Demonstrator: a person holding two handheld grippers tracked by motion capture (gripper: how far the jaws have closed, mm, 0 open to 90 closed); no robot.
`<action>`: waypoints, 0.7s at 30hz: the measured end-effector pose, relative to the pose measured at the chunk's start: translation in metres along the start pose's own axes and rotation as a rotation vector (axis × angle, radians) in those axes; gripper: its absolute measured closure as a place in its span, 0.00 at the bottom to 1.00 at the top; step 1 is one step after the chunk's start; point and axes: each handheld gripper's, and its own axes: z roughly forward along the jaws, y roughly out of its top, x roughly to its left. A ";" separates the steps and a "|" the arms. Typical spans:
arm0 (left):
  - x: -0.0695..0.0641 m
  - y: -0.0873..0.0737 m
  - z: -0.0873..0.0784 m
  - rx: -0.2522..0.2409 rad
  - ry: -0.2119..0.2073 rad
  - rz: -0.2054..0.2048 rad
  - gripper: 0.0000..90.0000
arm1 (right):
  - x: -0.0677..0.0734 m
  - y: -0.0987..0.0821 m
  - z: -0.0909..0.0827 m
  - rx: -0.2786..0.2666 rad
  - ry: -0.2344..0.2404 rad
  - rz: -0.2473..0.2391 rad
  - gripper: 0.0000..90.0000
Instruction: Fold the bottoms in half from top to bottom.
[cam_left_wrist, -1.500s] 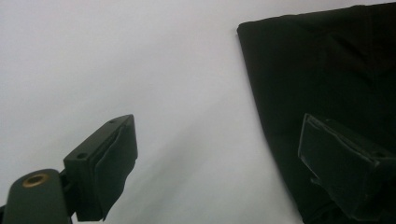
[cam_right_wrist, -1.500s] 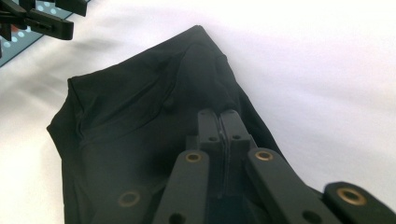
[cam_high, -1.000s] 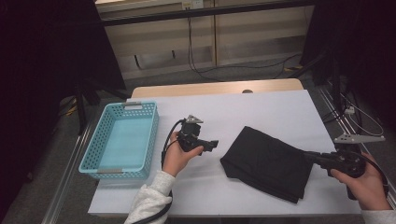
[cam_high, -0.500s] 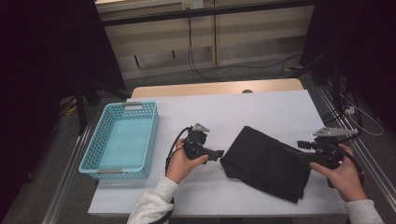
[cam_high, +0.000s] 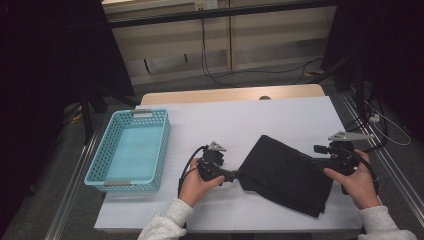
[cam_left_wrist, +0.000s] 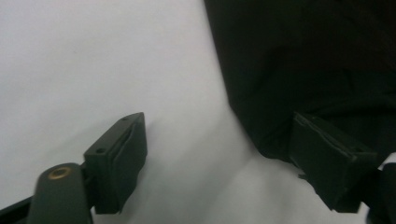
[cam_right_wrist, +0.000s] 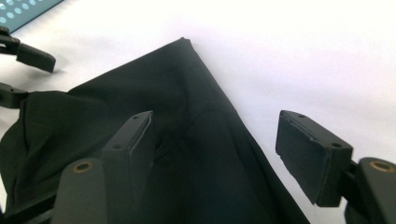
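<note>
Near the table's (cam_high: 280, 115) front edge, black cloth (cam_high: 285, 172); left hand-held gripper (cam_high: 235, 176) at its left corner, jaws spread, just closing; right hand-held gripper (cam_high: 320, 161) over its right edge, spread, just opening.

White-topped table (cam_high: 260, 117): folded black cloth (cam_high: 287, 172) lies right of centre; turquoise perforated basket (cam_high: 112, 177) at left edge.

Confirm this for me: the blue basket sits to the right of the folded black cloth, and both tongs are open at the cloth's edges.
Wrong side. In the high view the blue basket sits to the left of the folded black cloth. The rest holds: the left tongs and right tongs are open at the cloth's edges.
</note>
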 end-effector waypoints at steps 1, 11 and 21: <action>-0.001 0.000 0.001 0.003 -0.007 -0.001 0.24 | 0.000 0.001 0.000 -0.004 0.001 -0.002 0.31; -0.015 0.001 0.005 0.024 0.057 0.074 0.48 | 0.002 -0.001 -0.003 -0.014 -0.017 -0.009 0.30; -0.016 0.002 0.005 0.057 -0.023 -0.028 0.87 | 0.001 -0.001 -0.005 -0.023 -0.026 -0.016 0.30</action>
